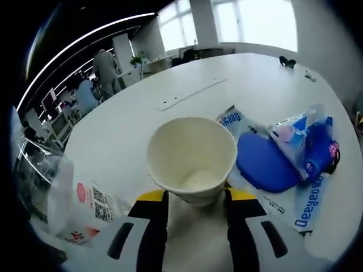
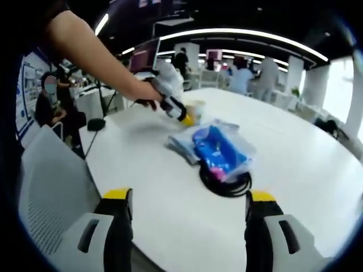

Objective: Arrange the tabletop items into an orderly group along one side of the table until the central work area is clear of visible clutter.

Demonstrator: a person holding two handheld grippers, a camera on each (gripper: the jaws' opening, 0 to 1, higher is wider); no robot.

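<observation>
The left tool [image 1: 195, 204] is clamped on an empty paper cup [image 1: 191, 158], held over the bench [image 1: 130, 130]; blue packets [image 1: 295, 147] lie to its right. The right tool [image 2: 190, 218] is spread, empty. The thin cup could be crushed if squeezed harder.

Grey perforated chair [image 2: 48, 187] beside table, people [image 2: 249, 73] standing at distant desks, bright windows [image 1: 255, 22]
</observation>
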